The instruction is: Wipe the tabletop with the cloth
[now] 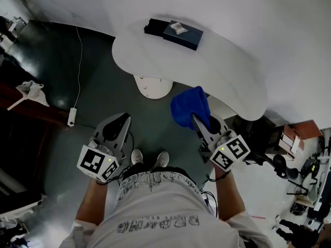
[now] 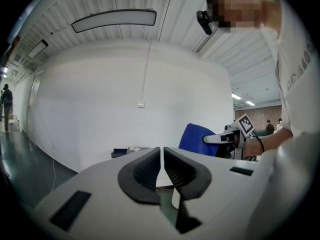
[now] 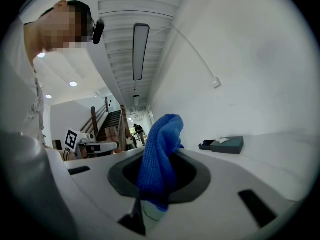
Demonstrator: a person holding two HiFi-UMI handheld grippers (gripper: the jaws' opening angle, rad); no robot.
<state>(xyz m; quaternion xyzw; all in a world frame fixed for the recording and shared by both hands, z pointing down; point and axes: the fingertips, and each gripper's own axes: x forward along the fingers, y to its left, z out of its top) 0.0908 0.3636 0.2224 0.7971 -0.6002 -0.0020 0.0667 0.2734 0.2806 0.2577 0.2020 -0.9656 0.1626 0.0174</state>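
Jaws of right gripper (image 3: 156,181) clamp cloth (image 3: 161,149) between them; left gripper (image 2: 162,171) seemingly closed.

A ceiling strip light (image 2: 114,20) glows bright; gripper views curve and darken at edges.

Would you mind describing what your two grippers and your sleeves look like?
The left gripper and the right gripper both have pale grey, wedge-shaped bodies with black ribbed pads. Each carries a marker cube near the wrist, white with black squares. The person wears a light, short-sleeved T-shirt with printed lettering.
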